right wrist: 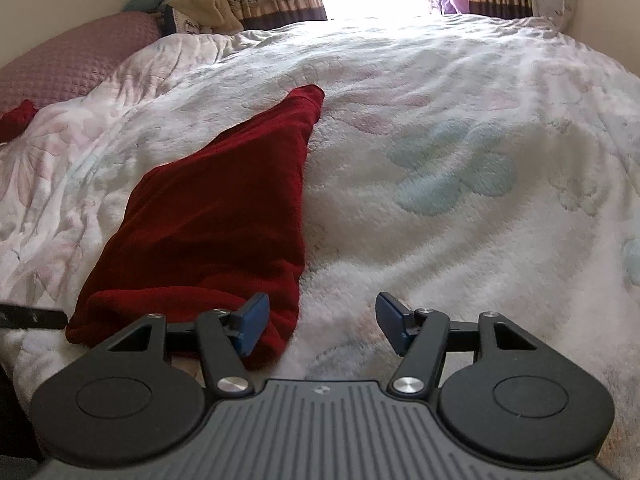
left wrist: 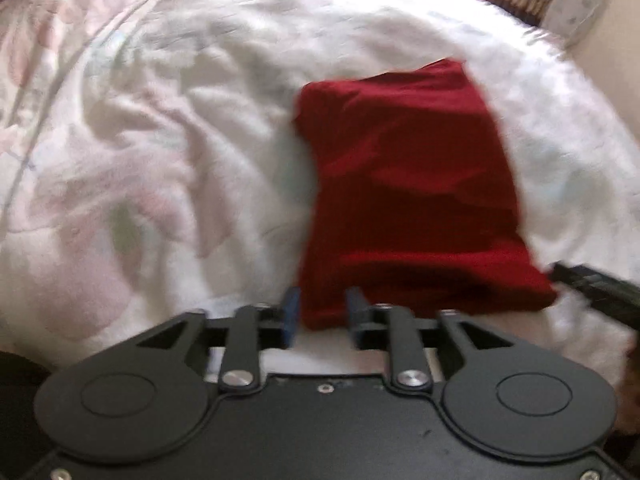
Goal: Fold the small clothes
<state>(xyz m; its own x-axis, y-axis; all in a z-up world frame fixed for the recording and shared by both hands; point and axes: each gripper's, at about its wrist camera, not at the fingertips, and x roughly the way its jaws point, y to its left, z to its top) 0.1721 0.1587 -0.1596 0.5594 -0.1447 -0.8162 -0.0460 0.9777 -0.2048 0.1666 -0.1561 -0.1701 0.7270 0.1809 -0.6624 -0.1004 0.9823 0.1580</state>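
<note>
Lying on the bed [right wrist: 460, 168], the red garment [right wrist: 216, 216] sits folded into a long, narrow shape on the fluffy floral blanket [left wrist: 160, 140], its near end right in front of both grippers and its far end tapering away toward the window

Left gripper [left wrist: 323, 314] has its blue pads astride the near left corner of the cloth; the view is blurred, so whether it actually pinches the fabric I cannot tell

Right gripper [right wrist: 322, 322] stands released, jaws spread wide, one blue pad over the garment's near right corner and the other over bare blanket, gripping nothing

Now the feel of this thing, as a judgement: it looks like soft, matte knit or velvety cloth, light and limp, with no stiffness at all. It should drape and sag the instant it is lifted, and the layers could slide apart. The plush blanket underneath is deep-piled, so a low pinch may snag blanket fibres too

Best hold, I'd say, is the two near corners, catching all layers at the thick folded edge, one gripper each
</note>
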